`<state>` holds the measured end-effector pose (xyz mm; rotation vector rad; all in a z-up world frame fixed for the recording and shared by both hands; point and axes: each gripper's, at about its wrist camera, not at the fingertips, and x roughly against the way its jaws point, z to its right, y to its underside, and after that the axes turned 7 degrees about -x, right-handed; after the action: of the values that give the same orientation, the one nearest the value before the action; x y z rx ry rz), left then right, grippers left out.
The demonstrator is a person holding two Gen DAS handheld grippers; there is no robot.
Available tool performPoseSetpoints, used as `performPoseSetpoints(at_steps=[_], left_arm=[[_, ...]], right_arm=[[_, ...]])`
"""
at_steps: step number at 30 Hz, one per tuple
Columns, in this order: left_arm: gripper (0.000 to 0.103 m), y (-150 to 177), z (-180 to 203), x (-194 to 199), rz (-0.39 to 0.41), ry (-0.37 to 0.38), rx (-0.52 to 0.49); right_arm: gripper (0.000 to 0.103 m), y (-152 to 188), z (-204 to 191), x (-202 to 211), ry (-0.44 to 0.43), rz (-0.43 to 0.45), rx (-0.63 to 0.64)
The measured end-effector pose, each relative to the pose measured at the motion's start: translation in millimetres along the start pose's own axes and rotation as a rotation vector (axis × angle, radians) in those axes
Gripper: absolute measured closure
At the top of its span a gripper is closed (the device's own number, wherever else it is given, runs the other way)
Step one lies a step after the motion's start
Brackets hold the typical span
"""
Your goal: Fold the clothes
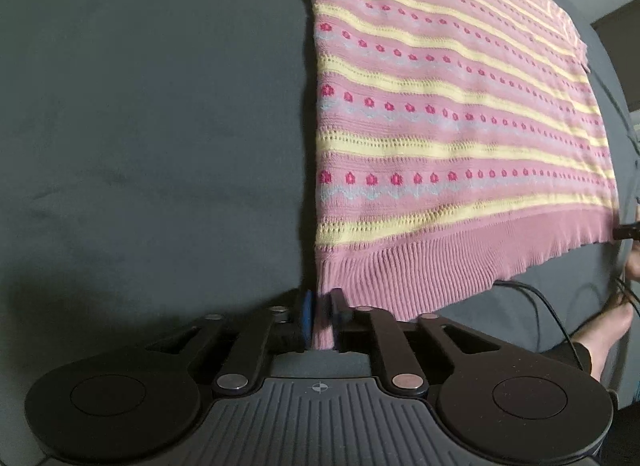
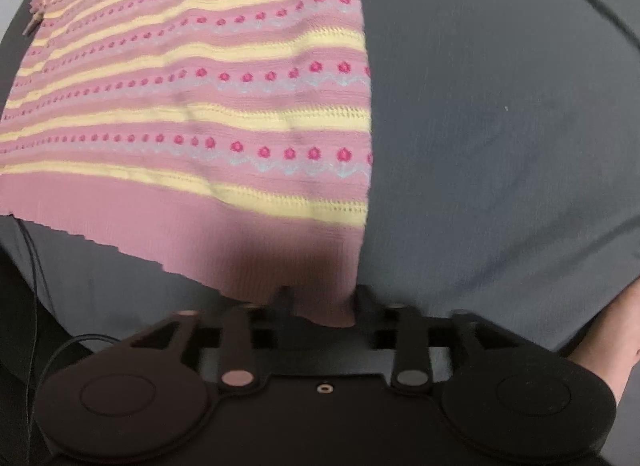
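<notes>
A pink knit sweater [image 1: 440, 113] with yellow stripes and rows of red flowers lies spread on a dark grey surface [image 1: 140, 125]; it also shows in the right wrist view [image 2: 192, 113]. My left gripper [image 1: 322, 318] is shut on the sweater's ribbed hem at its left corner. My right gripper [image 2: 322, 306] stands around the hem's right corner with the fabric between its fingers, jaws spread wider; the view is blurred. The right gripper's tip shows at the hem's far end in the left wrist view [image 1: 626, 231].
Black cables [image 1: 552, 314] run along the near right edge of the surface, also at left in the right wrist view [image 2: 28, 258]. A bare foot [image 1: 600, 330] shows below the edge. Grey surface extends to both sides of the sweater.
</notes>
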<state>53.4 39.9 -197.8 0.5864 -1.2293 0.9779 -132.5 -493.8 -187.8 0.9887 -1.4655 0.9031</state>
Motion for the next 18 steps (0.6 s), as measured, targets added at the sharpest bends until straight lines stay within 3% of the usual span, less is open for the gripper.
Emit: performPoseSetpoints(at_steps=[1, 2, 3, 4, 5, 6, 9, 11, 13, 18], left_arm=[[0.084, 1, -1, 1, -0.007, 0.007, 0.002], [0.075, 1, -3, 2, -0.015, 0.014, 0.003], [0.058, 1, -5, 3, -0.015, 0.025, 0.009], [0.047, 2, -6, 4, -0.015, 0.034, 0.014], [0.022, 4, -8, 8, -0.007, 0.026, 0.024], [0.004, 6, -11, 12, 0.002, 0.017, 0.034], [0.002, 11, -20, 28, 0.029, 0.016, 0.065], [0.002, 15, -29, 50, 0.092, 0.047, 0.102], [0.002, 11, -31, 74, 0.213, 0.081, 0.136], [0.002, -6, -31, 141, 0.615, 0.077, 0.184]], right_arm=[[0.044, 0, -2, 3, 0.032, 0.012, 0.015], [0.043, 0, -2, 5, 0.057, 0.016, 0.022], [0.043, 1, -2, 7, 0.083, 0.021, 0.030], [0.043, 1, -1, 9, 0.099, 0.025, 0.033], [0.043, 2, 1, 13, 0.099, 0.030, 0.027], [0.043, 1, 3, 19, 0.103, 0.043, 0.022], [0.043, 0, 7, 39, 0.114, 0.087, 0.010], [0.041, -3, 3, 62, 0.120, 0.167, 0.005], [0.037, -9, -2, 88, 0.100, 0.262, 0.000], [0.024, -31, -42, 127, 0.085, 0.503, 0.033]])
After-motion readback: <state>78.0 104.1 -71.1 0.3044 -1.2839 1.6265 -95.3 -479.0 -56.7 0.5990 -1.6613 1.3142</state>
